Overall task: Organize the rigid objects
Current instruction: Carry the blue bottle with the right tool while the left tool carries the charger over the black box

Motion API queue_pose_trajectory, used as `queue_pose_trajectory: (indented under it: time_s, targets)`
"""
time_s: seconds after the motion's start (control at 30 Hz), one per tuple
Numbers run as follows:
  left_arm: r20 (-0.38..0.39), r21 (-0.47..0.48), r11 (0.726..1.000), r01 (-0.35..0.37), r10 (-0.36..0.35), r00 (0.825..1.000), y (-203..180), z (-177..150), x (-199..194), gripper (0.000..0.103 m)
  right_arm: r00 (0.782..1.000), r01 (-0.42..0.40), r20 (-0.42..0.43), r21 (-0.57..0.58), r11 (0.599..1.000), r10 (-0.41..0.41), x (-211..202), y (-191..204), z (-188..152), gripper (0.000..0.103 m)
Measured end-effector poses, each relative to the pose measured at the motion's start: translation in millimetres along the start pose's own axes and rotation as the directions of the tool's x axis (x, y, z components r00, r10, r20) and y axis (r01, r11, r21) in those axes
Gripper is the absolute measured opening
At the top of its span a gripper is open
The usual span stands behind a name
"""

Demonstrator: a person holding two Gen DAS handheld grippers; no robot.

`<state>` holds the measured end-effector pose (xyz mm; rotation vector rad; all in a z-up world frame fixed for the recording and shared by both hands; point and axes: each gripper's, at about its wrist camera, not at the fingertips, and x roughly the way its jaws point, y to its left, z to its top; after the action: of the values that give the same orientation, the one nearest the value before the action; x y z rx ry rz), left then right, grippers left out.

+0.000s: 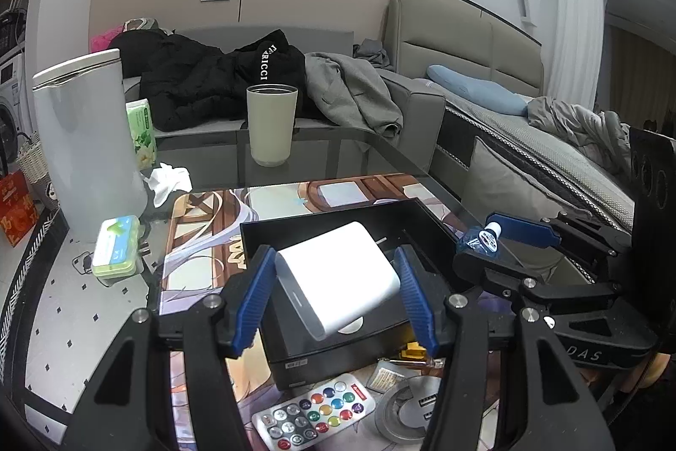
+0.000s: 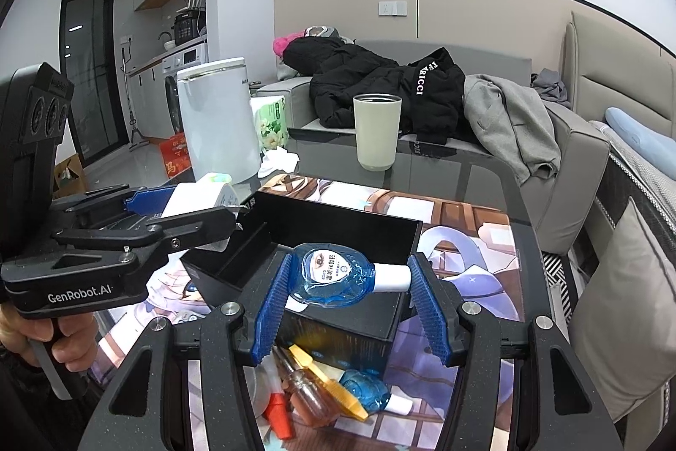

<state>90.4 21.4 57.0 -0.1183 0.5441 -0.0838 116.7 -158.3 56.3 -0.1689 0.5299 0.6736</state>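
1. Both grippers hang over the black box [image 1: 329,222] on the printed mat [image 1: 203,235]. The box is open-topped, with its near wall just below the fingers in both wrist views.
2. The box's far wall [image 2: 338,214] stands up behind the loads. Beyond it runs a bare strip of mat, then dark glass table [image 1: 338,155].
3. On that glass a beige cup [image 1: 271,125] stands alone and well apart from the box, so the middle of the table is open.
4. The left side is tighter: a tall white kettle [image 1: 88,142], a crumpled tissue [image 1: 167,182] and a green-lidded case [image 1: 116,246] crowd that edge.
5. To the right the table edge falls off towards a grey cushion [image 1: 502,184] and the bed, with little room that way.
6. Near side, under the fingers, is clutter: a remote [image 1: 314,413] with coloured buttons, and in the right wrist view a second blue bottle [image 2: 372,392], an amber bottle [image 2: 308,392] and an orange-capped item [image 2: 279,415].
7. Left gripper [image 1: 333,294]: the blue pads press both sides of a white power brick [image 1: 338,277], which is tilted and held above the box's near part.
8. Right gripper [image 2: 350,294]: clamped end to end on a blue eye-drop bottle [image 2: 333,273], lying sideways with the white cap [image 2: 393,277] against the right pad and the body against the left.
9. That bottle hangs over the box's near right corner, clear of the walls.
10. A hand [image 2: 55,332] grips the left gripper's handle, at the left of the right wrist view.
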Motion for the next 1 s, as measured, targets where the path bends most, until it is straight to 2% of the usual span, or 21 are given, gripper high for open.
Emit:
queue_pose_trajectory:
  time_s: [1.0]
  targets:
    - [-0.053, 0.013, 0.999, -0.035, 0.035, 0.998, 12, 0, 45, 0.057, 0.999, -0.014, -0.049, -0.037, 0.999, 0.012, 47, -5, 8, 0.057]
